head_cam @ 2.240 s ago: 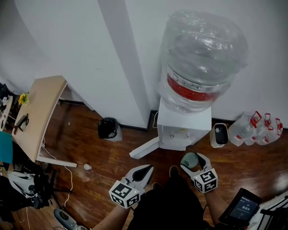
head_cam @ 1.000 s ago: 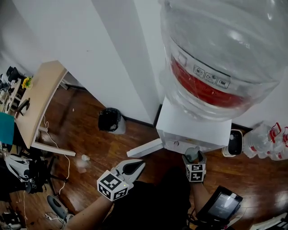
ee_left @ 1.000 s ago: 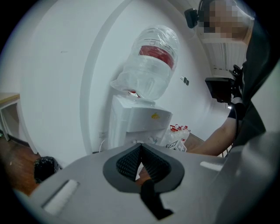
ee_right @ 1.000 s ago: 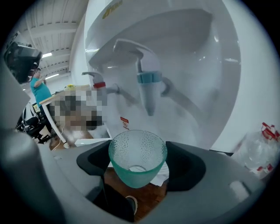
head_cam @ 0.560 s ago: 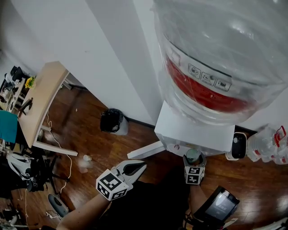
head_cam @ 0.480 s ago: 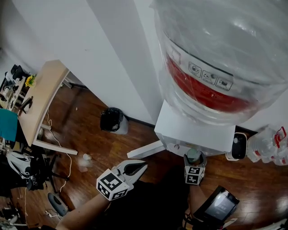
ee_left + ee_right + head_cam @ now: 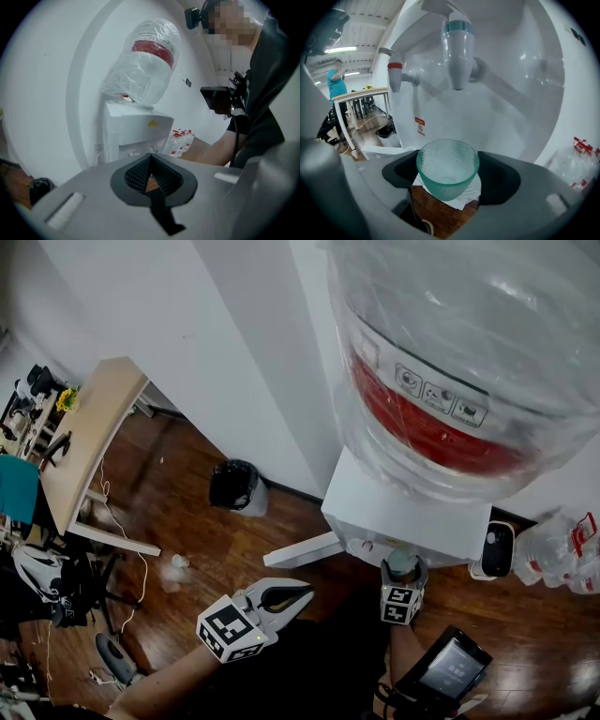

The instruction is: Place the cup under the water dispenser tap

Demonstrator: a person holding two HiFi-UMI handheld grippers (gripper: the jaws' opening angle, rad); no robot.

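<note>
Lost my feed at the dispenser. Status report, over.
Right gripper shut on green cup, upright, below the blue-collared tap. Left gripper shut, empty, away from the dispenser. Nothing between cup and tap.

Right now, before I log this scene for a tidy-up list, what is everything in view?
water dispenser: one, white, against the wall
water bottle: one, clear with red band, atop the dispenser
taps: two, red-capped and blue-capped, on the dispenser's front
cup: one, green glass, below the blue-capped tap
bin: one, black, floor beside the wall
table: one, light wood, far left
small bottles: several, clear with red tops, floor at right
left claw: one, grey, shut and empty
right claw: one, grey, shut on the cup
</note>
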